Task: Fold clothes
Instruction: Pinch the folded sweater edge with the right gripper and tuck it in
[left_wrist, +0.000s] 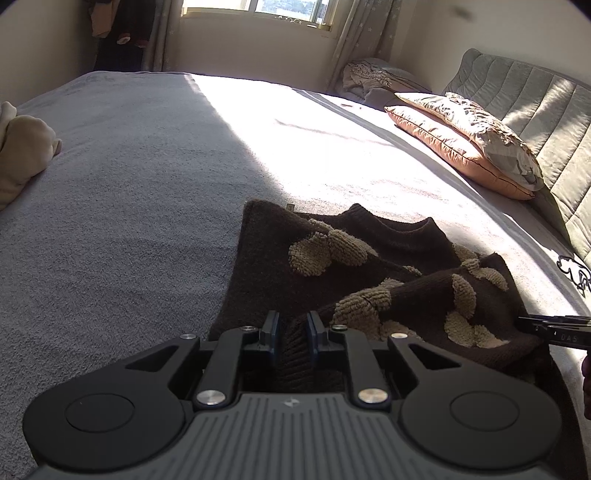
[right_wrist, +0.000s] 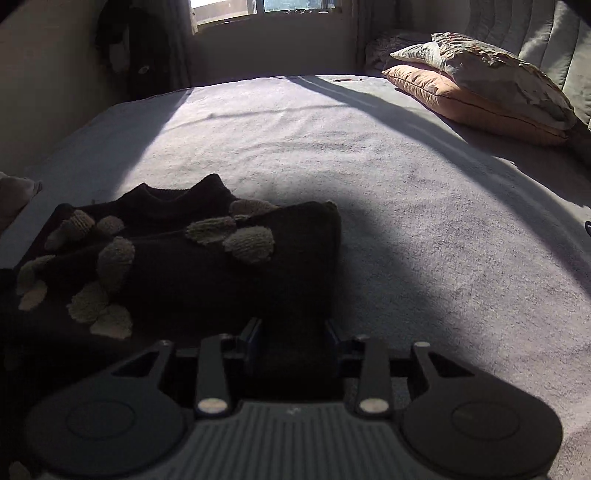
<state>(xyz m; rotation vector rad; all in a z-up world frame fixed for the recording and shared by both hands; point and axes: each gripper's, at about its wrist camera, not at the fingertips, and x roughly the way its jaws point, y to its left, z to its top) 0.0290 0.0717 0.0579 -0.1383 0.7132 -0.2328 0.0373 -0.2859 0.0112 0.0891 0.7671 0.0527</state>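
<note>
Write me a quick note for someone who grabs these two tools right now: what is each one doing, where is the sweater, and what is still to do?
Left hand-held gripper: shut on the near hem of the dark brown sweater.
Right hand-held gripper: jaws apart over the sweater's near right edge; too dark to tell whether the pads press the cloth.
Sweater: lies on the grey bed cover, collar toward the window, partly folded, with a sleeve laid across the front.
Done: sides seem tucked in.
Left: probably bring the hem up toward the collar and smooth it.
A beige garment waits at the left edge.

Knit sweater (left_wrist: 332, 266), fuzzy patches; terry bedcover (left_wrist: 129, 184).
</note>
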